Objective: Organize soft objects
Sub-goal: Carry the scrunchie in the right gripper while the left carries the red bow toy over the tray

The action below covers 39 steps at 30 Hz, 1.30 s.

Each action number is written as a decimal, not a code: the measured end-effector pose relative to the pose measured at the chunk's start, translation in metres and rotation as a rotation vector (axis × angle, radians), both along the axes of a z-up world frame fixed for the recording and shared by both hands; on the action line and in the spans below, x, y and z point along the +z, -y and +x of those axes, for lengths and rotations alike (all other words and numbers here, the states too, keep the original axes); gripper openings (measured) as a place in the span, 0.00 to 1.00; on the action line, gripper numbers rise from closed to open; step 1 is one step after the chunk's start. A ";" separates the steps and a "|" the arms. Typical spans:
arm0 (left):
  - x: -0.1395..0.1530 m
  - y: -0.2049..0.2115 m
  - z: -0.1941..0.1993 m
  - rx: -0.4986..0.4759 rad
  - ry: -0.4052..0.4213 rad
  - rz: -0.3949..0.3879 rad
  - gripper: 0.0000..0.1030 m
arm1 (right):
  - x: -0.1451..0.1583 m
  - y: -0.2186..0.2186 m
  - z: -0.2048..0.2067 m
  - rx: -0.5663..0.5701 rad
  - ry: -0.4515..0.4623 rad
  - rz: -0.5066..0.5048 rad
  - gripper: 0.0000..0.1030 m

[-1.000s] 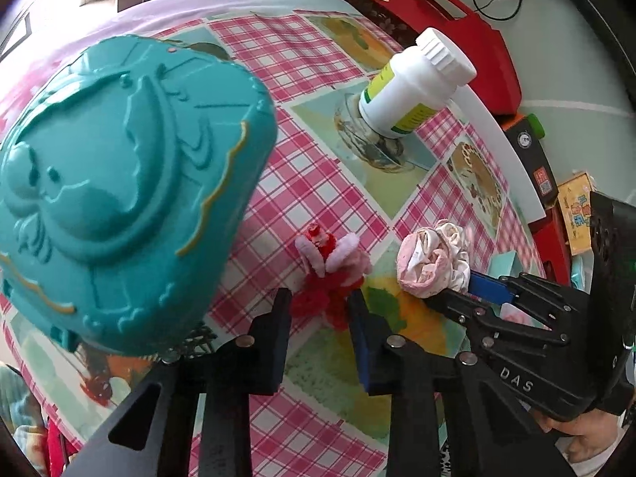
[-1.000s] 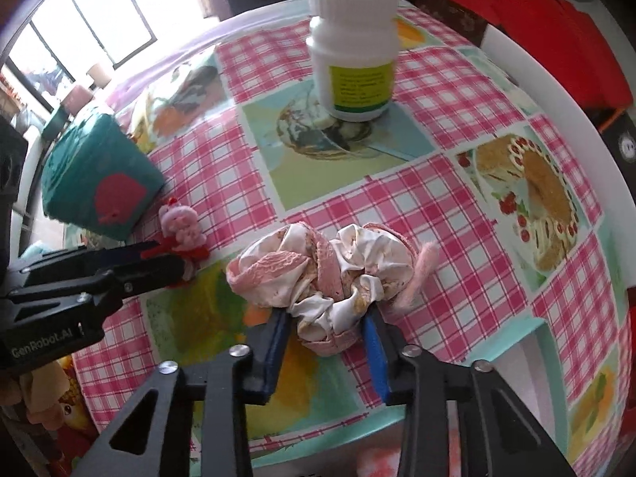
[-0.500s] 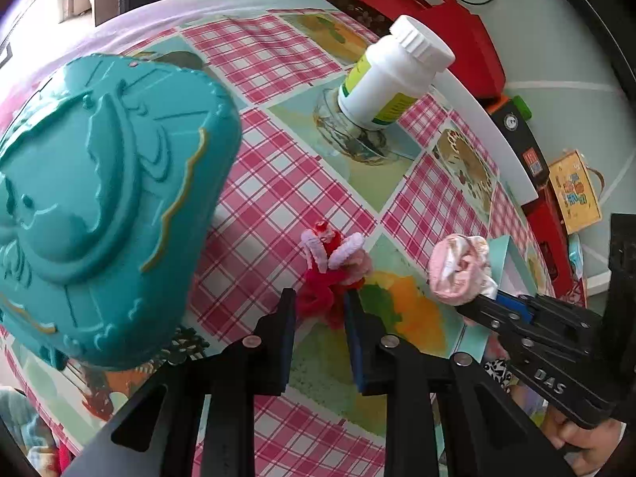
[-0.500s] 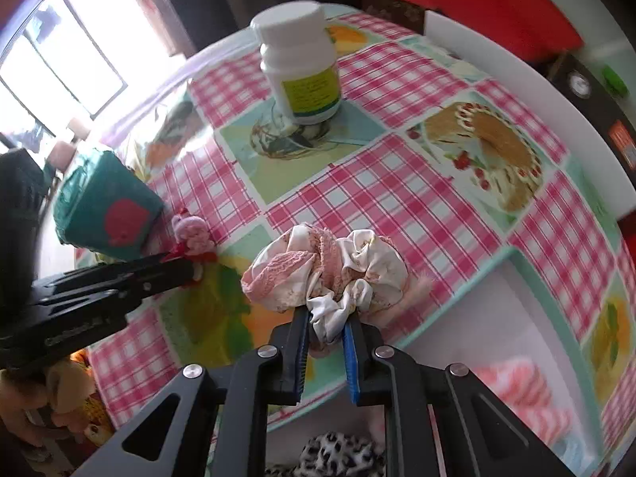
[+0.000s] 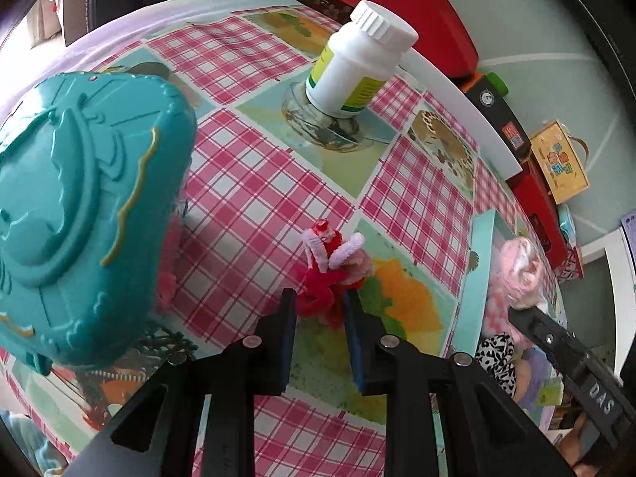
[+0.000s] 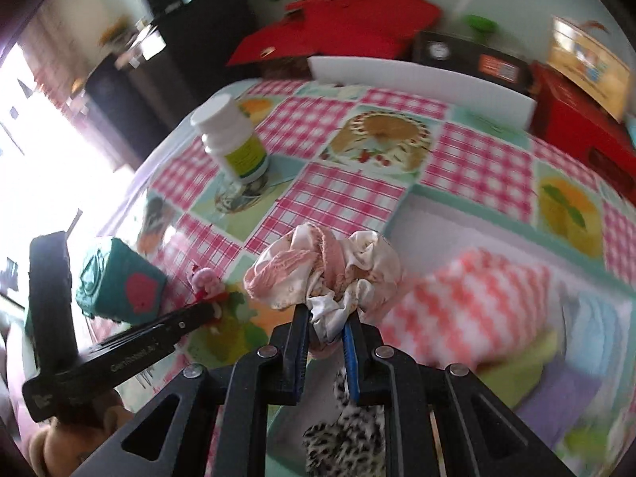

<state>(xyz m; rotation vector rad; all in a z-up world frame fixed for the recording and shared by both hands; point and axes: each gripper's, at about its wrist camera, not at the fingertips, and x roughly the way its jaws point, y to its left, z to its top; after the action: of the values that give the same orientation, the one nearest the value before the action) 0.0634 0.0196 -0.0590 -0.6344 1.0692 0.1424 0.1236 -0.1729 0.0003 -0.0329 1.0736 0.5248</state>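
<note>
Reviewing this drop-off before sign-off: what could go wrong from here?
1. The right gripper pinches only a small fold of the pink-and-white scrunchie; it could slip out short of the open box.
2. The left gripper straddles the red fuzzy toy, fingers apparently not closed; closing may catch loose fluff only.

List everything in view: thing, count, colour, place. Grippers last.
scrunchie: 1, pink and cream, held above the bin's edge
plush toy: 1, red and pink, on tablecloth between left fingers
bottle: 1, white, green-yellow label, far side of table
teal case: 1, teal, table's left
storage bin: 1, mint rim, holds a leopard-print scrunchie and folded cloths
tablecloth: 1, pink check
left gripper: closing around toy
right gripper: clamped on scrunchie
</note>
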 end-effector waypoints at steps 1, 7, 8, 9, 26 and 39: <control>0.000 -0.001 0.000 -0.004 0.001 -0.008 0.23 | 0.002 0.002 -0.006 -0.023 0.012 -0.008 0.16; 0.002 -0.003 -0.005 -0.027 0.012 -0.046 0.22 | 0.013 0.006 -0.030 -0.074 0.037 -0.013 0.16; 0.004 -0.002 -0.005 -0.032 0.017 -0.047 0.22 | 0.016 0.007 -0.034 -0.080 0.042 -0.014 0.16; 0.005 -0.001 -0.006 -0.036 0.022 -0.048 0.22 | 0.018 0.008 -0.037 -0.087 0.047 -0.015 0.16; 0.064 0.040 -0.006 -0.194 0.166 -0.029 0.22 | 0.039 0.080 -0.064 -0.269 0.112 -0.022 0.16; 0.094 0.104 0.039 -0.347 0.206 -0.013 0.22 | 0.052 0.161 -0.048 -0.545 0.122 0.009 0.16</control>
<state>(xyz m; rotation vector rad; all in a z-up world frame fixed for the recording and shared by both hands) 0.1028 -0.0840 0.0347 -0.4559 0.9649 -0.2276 0.0761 -0.3343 0.0522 0.2280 0.9114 0.0339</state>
